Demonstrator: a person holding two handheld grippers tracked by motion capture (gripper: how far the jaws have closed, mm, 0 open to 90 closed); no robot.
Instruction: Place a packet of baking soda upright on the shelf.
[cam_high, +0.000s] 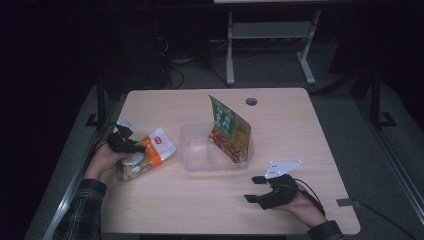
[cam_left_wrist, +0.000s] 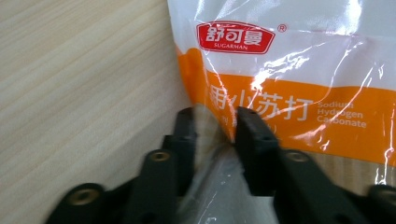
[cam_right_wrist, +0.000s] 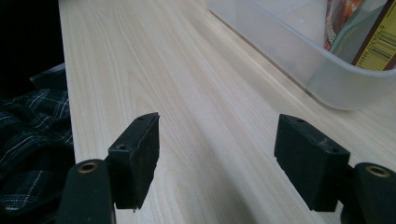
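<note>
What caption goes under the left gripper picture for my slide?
Left gripper shut on the edge of an orange and white baking soda bag lying on the wooden table.

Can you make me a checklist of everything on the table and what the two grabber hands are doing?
Surface: light wooden table, with a round hole near its far edge.
Job's things: white-and-orange baking soda bag lying at the left; clear plastic bin in the middle; green-and-brown snack pouch standing tilted inside the bin.
Clutter: nothing seen.
Grippers: left gripper pinches the bag's edge; right gripper is open above bare table, holding nothing.
Cables: one trails from each gripper; more lie on the floor beyond the table.
Surroundings: dark room, grey floor, metal frame legs behind.
</note>
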